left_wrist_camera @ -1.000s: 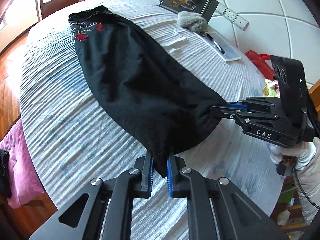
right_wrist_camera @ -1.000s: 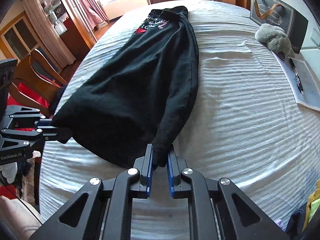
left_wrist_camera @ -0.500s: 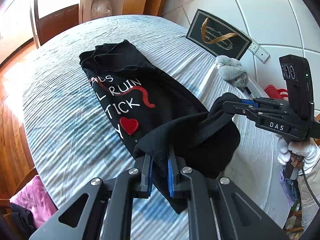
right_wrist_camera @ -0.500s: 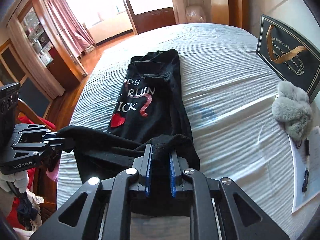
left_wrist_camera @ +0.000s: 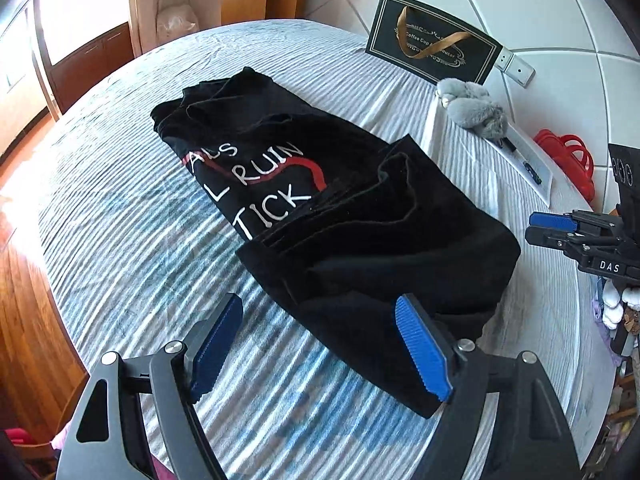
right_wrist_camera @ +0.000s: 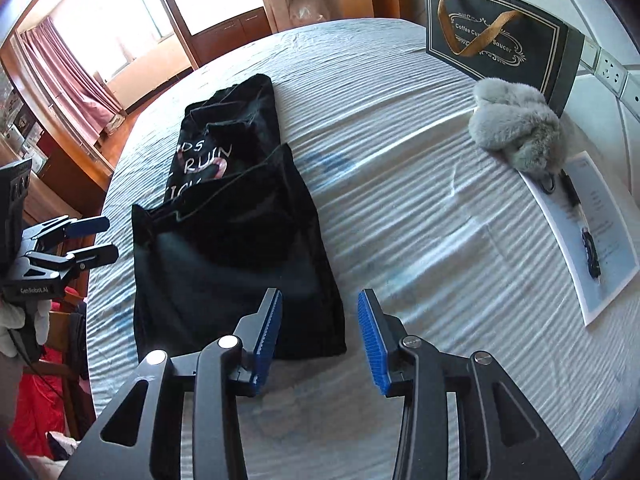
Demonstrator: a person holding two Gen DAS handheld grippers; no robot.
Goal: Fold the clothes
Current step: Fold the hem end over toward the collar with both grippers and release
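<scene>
Jaws of the left gripper (left_wrist_camera: 320, 346) and right gripper (right_wrist_camera: 320, 336) stand spread, gripping nothing. Beyond them the black shirt (left_wrist_camera: 340, 220) lies folded over itself on the striped surface (right_wrist_camera: 420, 208); at two o'clock, a grey plush toy (right_wrist_camera: 520, 128), then a dark gift bag (right_wrist_camera: 500, 36).

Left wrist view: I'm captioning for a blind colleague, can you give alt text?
A black shirt with white lettering lies folded over itself on a striped tablecloth. The open left tool hovers at its near edge; the right tool sits open beside it.
</scene>
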